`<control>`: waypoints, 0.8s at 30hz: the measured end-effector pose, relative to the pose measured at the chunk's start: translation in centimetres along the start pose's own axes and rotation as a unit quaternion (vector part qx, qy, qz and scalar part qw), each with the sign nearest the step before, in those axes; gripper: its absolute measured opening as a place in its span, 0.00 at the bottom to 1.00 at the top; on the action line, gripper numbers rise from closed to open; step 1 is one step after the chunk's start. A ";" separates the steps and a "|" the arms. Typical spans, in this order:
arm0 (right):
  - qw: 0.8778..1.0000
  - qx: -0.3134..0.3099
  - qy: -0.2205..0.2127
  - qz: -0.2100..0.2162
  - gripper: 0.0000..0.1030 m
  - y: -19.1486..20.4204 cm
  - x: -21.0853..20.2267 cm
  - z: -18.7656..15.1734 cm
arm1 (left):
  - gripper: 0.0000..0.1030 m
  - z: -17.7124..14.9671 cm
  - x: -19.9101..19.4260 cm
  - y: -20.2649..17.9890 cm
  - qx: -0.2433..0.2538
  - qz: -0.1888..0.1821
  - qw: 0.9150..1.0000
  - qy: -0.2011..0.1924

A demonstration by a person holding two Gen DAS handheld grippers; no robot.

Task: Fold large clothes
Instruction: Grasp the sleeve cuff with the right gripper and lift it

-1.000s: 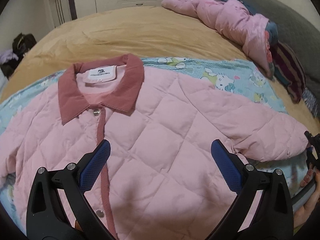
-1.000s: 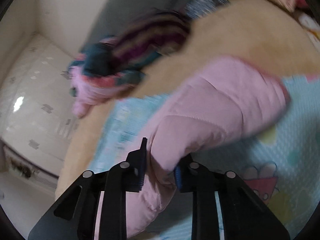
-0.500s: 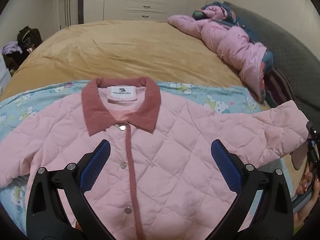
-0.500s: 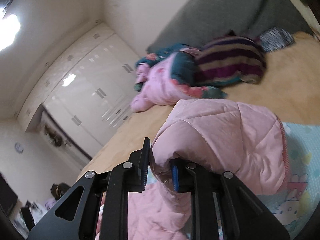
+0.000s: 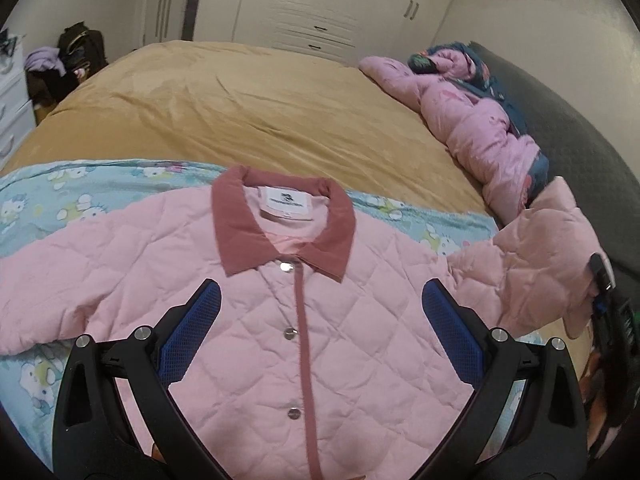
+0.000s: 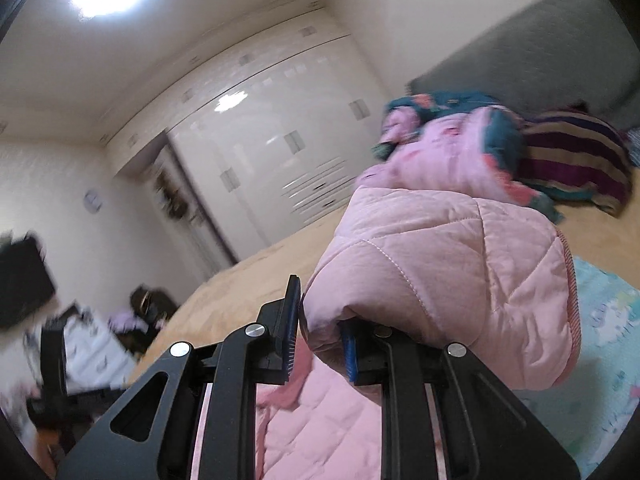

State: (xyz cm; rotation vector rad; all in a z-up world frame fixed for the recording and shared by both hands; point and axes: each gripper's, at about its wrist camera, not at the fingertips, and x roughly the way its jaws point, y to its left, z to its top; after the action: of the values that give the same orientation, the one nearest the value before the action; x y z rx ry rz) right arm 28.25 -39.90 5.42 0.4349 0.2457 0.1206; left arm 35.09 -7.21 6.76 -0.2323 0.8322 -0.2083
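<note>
A pink quilted jacket (image 5: pixel 340 344) with a dark pink collar (image 5: pixel 244 236) lies face up, buttoned, on a light blue cartoon-print mat (image 5: pixel 60 204) on the bed. My left gripper (image 5: pixel 320 332) hangs open above the jacket's chest, nothing between its blue pads. The jacket's sleeve (image 6: pixel 452 264) is lifted off the bed, with my right gripper (image 6: pixel 318 332) shut on its end; the cuff drapes over the right finger. In the left wrist view that raised sleeve (image 5: pixel 536 264) shows at the right edge with the right gripper (image 5: pixel 600 284) beside it.
A tan bedspread (image 5: pixel 240 112) covers the bed beyond the mat. A pile of pink and dark blue bedding (image 5: pixel 472 120) and a striped pillow (image 6: pixel 576 156) lie by the grey headboard (image 5: pixel 580 128). White wardrobes (image 5: pixel 320 4) stand behind; bags and drawers (image 5: pixel 12 112) sit at far left.
The right gripper has lifted the sleeve off the bed and rolled, so its view now tilts up toward wardrobe and ceiling. The left gripper rose and drew back; the collar sits nearer mid-frame.
</note>
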 end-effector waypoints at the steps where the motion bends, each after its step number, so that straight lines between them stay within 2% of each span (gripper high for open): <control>1: 1.000 -0.024 0.015 0.011 0.17 1.2 0.9 -0.7 | 0.92 0.1 -0.4 0.7 -0.009 0.002 1.000 -0.006; 6: 0.991 -0.076 0.091 0.053 0.17 5.1 5.0 -4.3 | 0.92 0.3 -2.0 3.1 -0.034 -0.001 0.999 -0.029; 10: 0.977 -0.100 0.175 0.074 0.17 7.4 8.7 -8.8 | 0.92 0.1 -1.7 4.3 -0.044 0.005 0.999 -0.022; 14: 0.959 -0.098 0.259 0.065 0.17 8.5 11.6 -13.5 | 0.92 -0.7 -0.7 5.4 -0.055 0.008 0.998 -0.010; 16: 0.949 -0.071 0.300 0.067 0.20 7.9 12.7 -15.2 | 0.92 -1.2 0.1 5.7 -0.058 0.009 0.998 0.001; 17: 0.946 -0.060 0.311 0.066 0.24 7.8 12.8 -15.7 | 0.92 -1.5 0.5 5.7 -0.058 0.010 0.998 0.006; 18: 0.939 -0.034 0.336 0.069 0.31 7.3 13.3 -16.2 | 0.92 -1.7 0.8 5.7 -0.057 0.011 0.998 0.011; 19: 0.935 -0.019 0.348 0.073 0.44 7.1 13.5 -16.4 | 0.92 -1.9 1.3 5.7 -0.055 0.012 0.998 0.018; 21: 0.926 0.044 0.367 0.075 0.52 5.5 13.4 -15.9 | 0.92 -2.2 1.9 5.7 -0.058 0.014 0.998 0.025; 22: 0.924 0.081 0.367 0.075 0.61 4.6 12.9 -15.5 | 0.92 -2.3 2.1 5.7 -0.059 0.013 0.998 0.027; 24: 0.916 0.206 0.337 0.067 0.74 1.7 11.4 -14.2 | 0.92 -2.5 2.7 5.8 -0.063 0.012 0.997 0.032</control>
State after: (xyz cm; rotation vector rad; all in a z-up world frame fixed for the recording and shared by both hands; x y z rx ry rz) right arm 35.39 -30.78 -8.73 0.8260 0.9355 0.3584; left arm 35.48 -2.75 1.63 -0.3349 0.9120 -0.1407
